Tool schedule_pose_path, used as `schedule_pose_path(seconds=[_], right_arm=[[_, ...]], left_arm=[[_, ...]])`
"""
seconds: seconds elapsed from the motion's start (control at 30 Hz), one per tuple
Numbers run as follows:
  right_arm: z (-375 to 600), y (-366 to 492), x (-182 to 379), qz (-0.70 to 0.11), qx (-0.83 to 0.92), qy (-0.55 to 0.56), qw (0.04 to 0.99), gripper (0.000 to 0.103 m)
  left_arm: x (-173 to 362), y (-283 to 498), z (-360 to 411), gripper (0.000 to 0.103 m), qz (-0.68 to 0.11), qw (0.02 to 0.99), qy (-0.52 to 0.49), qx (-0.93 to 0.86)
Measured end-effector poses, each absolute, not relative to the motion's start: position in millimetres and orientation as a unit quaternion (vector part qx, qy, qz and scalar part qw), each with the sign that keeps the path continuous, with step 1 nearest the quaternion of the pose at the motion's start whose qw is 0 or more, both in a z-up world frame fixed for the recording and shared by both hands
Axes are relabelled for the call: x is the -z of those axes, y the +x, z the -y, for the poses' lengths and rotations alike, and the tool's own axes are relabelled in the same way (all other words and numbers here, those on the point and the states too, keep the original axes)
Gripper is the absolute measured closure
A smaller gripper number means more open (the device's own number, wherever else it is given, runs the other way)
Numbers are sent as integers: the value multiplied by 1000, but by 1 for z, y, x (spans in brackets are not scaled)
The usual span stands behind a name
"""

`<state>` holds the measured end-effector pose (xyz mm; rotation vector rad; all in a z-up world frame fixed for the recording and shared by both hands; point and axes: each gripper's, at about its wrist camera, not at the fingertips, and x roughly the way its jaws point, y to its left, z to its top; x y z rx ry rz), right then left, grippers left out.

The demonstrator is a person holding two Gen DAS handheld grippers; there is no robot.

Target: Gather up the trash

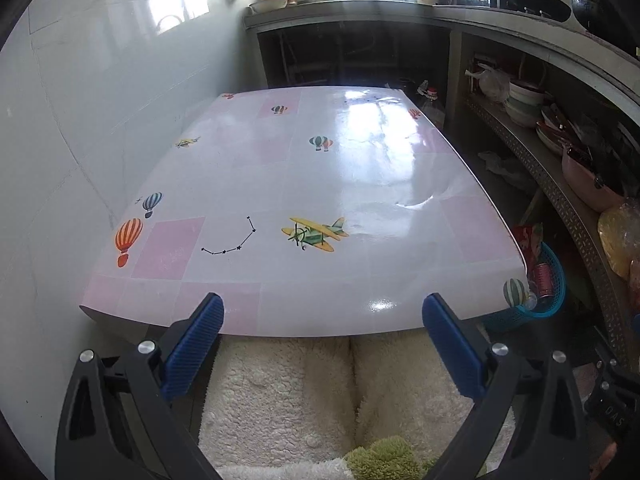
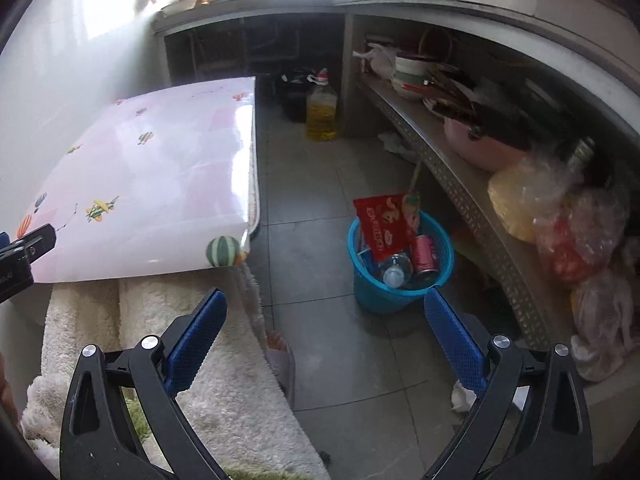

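Right wrist: right tongs [image 2: 325, 312] and left tongs [image 1: 323, 316] gape wide, holding nothing

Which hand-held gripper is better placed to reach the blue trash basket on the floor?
The right hand-held gripper: it is open and faces the blue basket. The left hand-held gripper faces the table.

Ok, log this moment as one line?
left tool open, empty | right tool open, empty | blue basket on floor holds red packet, can, bottle
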<state>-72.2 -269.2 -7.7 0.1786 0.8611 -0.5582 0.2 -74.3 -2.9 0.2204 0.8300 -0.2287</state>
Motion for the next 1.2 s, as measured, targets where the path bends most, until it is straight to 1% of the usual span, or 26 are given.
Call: schedule_pose_path(seconds=[0.73, 1.2], right_arm=[[278, -86, 10, -415, 287, 85, 859, 8], [278, -86, 4, -408, 288, 86, 862, 8]], left_arm=[[10, -3, 95, 6, -426, 886, 123, 137], [9, -5, 97, 6, -425, 885, 125, 142]])
